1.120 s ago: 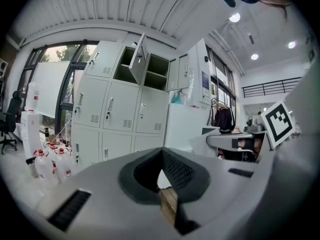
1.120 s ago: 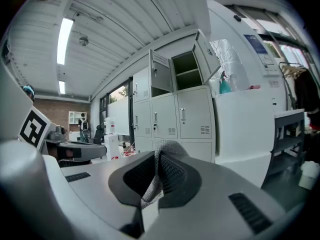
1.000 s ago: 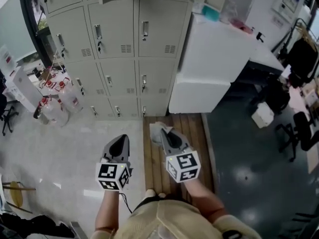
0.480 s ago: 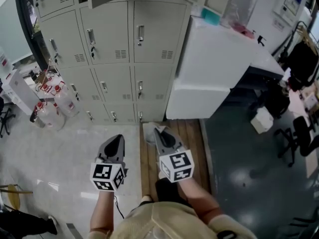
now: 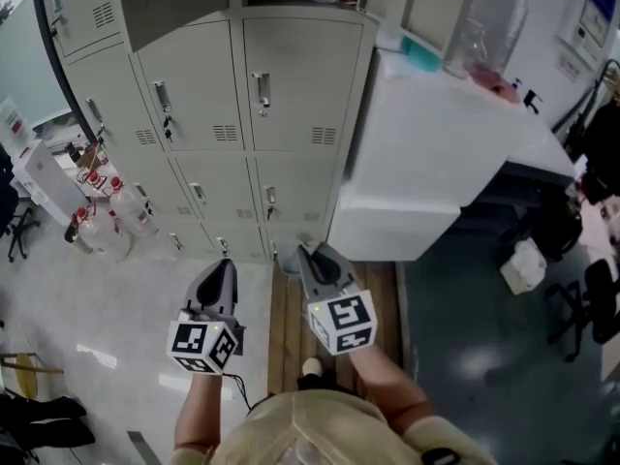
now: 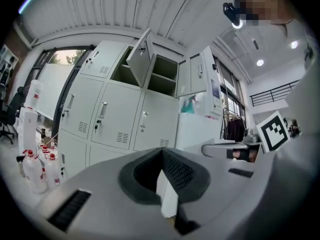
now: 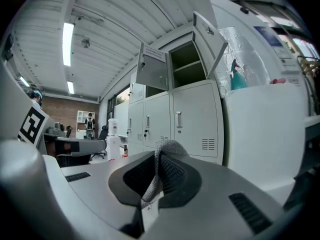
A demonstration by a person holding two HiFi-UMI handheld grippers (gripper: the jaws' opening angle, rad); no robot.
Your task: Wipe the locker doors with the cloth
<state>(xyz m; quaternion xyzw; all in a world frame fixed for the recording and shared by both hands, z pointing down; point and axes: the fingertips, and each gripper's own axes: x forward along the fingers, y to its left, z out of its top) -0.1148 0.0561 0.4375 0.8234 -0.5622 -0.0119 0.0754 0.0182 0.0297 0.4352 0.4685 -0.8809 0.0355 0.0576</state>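
Far left, on the pale floor: clear plastic bottles with red caps (image 5: 114,211), beside the lockers.

Left gripper (image 5: 224,265): jaws pressed together, nothing between them, tip pointing at the bottom locker row.

Ahead: bank of pale grey metal locker doors (image 5: 291,95) with handles and vent slots. One upper door (image 5: 174,3) swung open.

Right gripper (image 5: 312,256): jaws clamped on a grey knitted cloth (image 7: 167,151), a fold bulging above the tips. Cloth held in front of the lower doors, not touching them. Brown wooden plank strip (image 5: 289,313) below.

Right: white box-shaped cabinet (image 5: 436,143) against the locker side.
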